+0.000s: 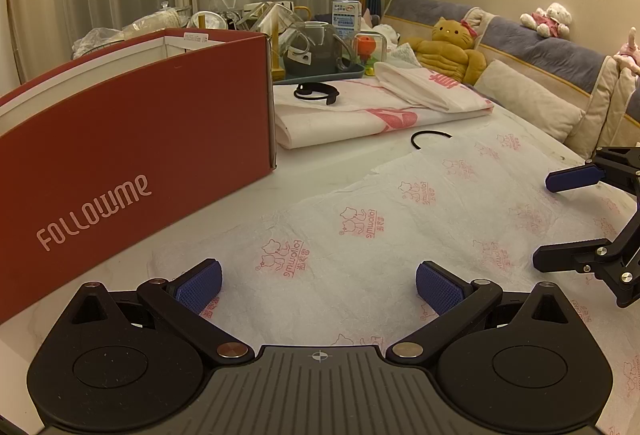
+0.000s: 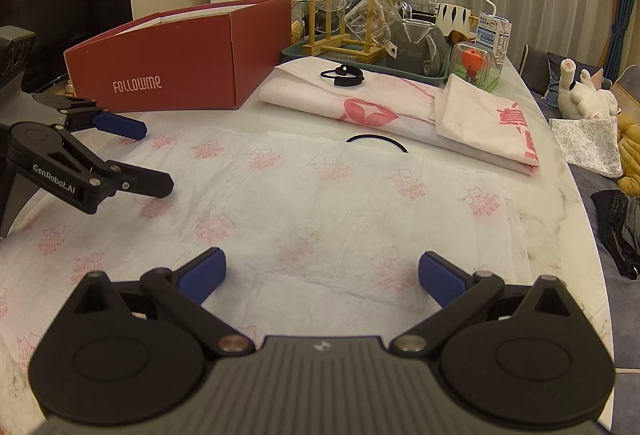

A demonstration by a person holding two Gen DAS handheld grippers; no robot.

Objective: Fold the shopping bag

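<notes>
We see the shopping bag [image 2: 320, 203] lying flat on the pale marbled surface [image 2: 560, 195], spread wide in front of both tools. It is a thin white non-woven bag, creased and slightly rumpled, printed all over with small pink cat logos and lettering. One black loop handle [image 2: 376, 140] arcs out from its far edge. In the right wrist view its right side seems to show a second layer stepping out beneath the top one, though we cannot be sure whether that is a fold or the bag's own gusset.

The left hand-held gripper [image 1: 319, 287] hovers low over the near left part of the bag, its blue-padded fingers spread wide apart and holding nothing. The right hand-held gripper [image 2: 322, 275] sits over the near right part, its fingers likewise wide apart and empty. Each tool shows in the other's camera, off to the side above the fabric.

Beyond the bag, a red box [image 2: 180, 63] marked FOLLOWME stands at the far left of the surface. Beside it lie two other folded white bags [image 2: 400, 111] with pink print, a black handle resting on top. Behind those sits a tray of glassware [image 2: 368, 31] and a drink carton [image 2: 494, 35].
</notes>
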